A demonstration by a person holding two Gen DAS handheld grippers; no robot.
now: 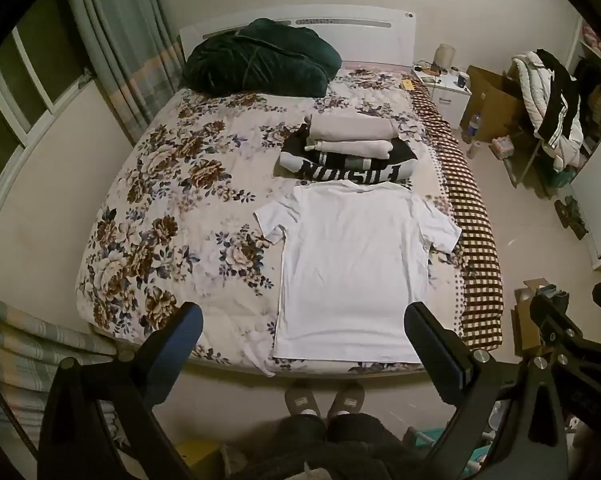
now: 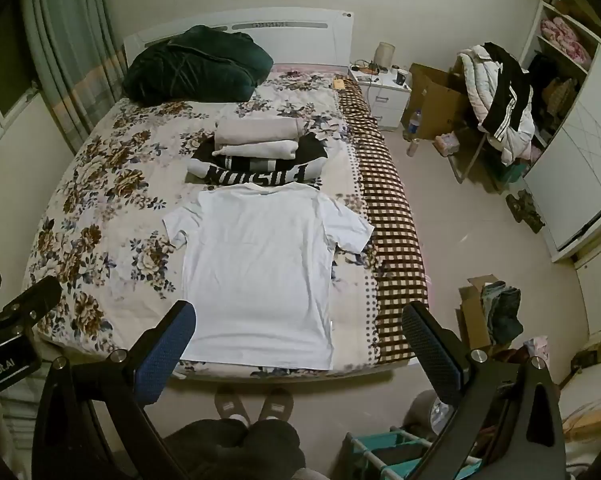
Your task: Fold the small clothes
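Observation:
A white T-shirt (image 1: 352, 268) lies spread flat on the floral bed cover (image 1: 160, 208), hem at the near edge, collar away from me; it also shows in the right wrist view (image 2: 260, 272). Behind it sits a pile of folded clothes (image 1: 348, 148), beige pieces on a black-and-white lettered one, seen again in the right wrist view (image 2: 256, 156). My left gripper (image 1: 304, 328) is open and empty, held above the hem. My right gripper (image 2: 300, 328) is open and empty, above the bed's near right corner; it also shows at the left wrist view's right edge (image 1: 572, 312).
A dark green blanket (image 1: 260, 56) lies at the headboard. A checked blanket (image 2: 392, 232) hangs over the bed's right side. A nightstand (image 2: 380, 92), cardboard boxes (image 2: 440, 104), bottles and a chair piled with coats (image 2: 500, 96) stand on the right. My slippered feet (image 2: 256, 404) stand at the bed's foot.

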